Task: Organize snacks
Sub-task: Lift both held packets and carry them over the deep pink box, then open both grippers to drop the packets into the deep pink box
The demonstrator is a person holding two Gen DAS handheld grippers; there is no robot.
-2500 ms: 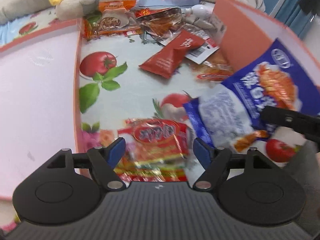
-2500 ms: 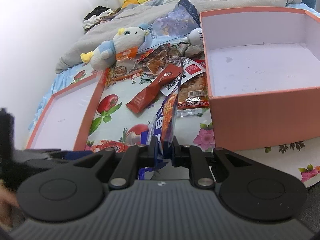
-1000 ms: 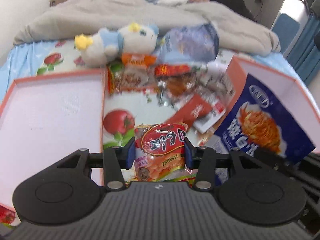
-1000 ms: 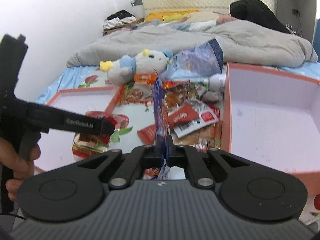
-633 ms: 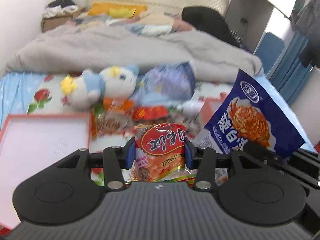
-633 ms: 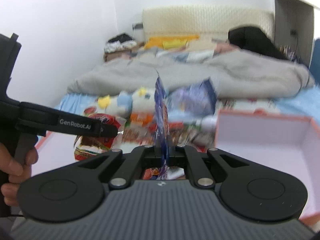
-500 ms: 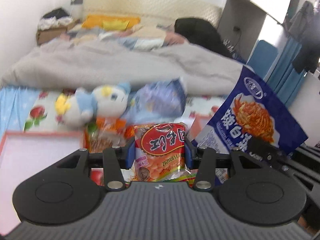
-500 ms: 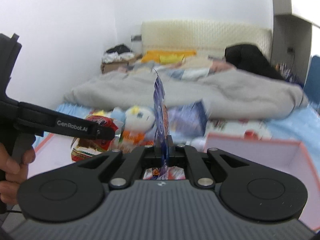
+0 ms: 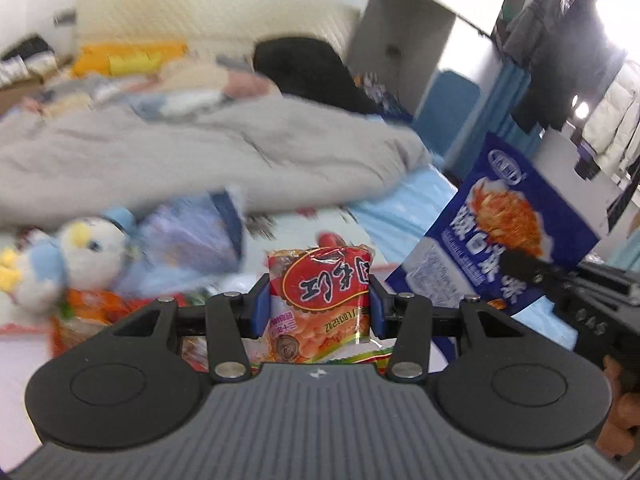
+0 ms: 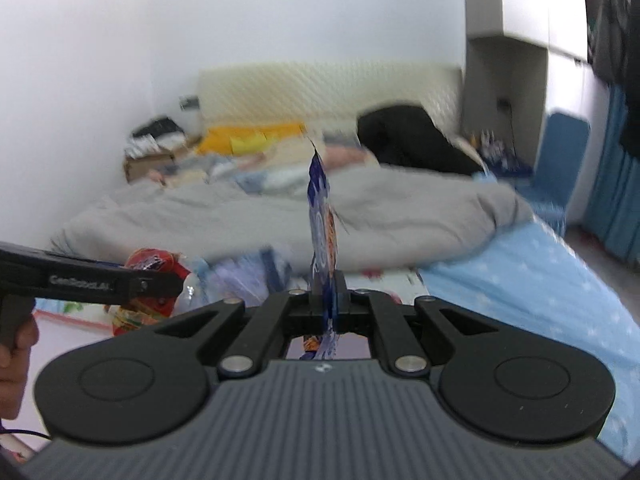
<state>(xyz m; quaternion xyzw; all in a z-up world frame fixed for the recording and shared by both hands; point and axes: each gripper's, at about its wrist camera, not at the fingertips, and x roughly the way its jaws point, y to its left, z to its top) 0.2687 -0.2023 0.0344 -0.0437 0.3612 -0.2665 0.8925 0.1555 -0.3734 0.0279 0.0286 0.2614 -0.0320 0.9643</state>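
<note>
My left gripper (image 9: pixel 318 306) is shut on a red and orange snack packet (image 9: pixel 320 292) and holds it upright, high above the bed. The same packet (image 10: pixel 154 268) shows at the left of the right wrist view, in the left gripper's fingers. My right gripper (image 10: pixel 325 300) is shut on a blue snack bag (image 10: pixel 320 216), seen edge-on, also lifted. The blue bag (image 9: pixel 500 224) shows at the right of the left wrist view. Other snack packets (image 9: pixel 92 308) lie blurred low on the bed.
A plush toy (image 9: pixel 60 256) lies at the left beside a bluish plastic bag (image 9: pixel 188 236). A grey quilt (image 9: pixel 180 152) covers the far bed. The blue sheet (image 10: pixel 540 280) runs along the right. A pink box edge (image 10: pixel 68 316) shows low at the left.
Both grippers have risen and tilted up with their packets. The view has swung from the snack pile and boxes to the far bed and wall.
</note>
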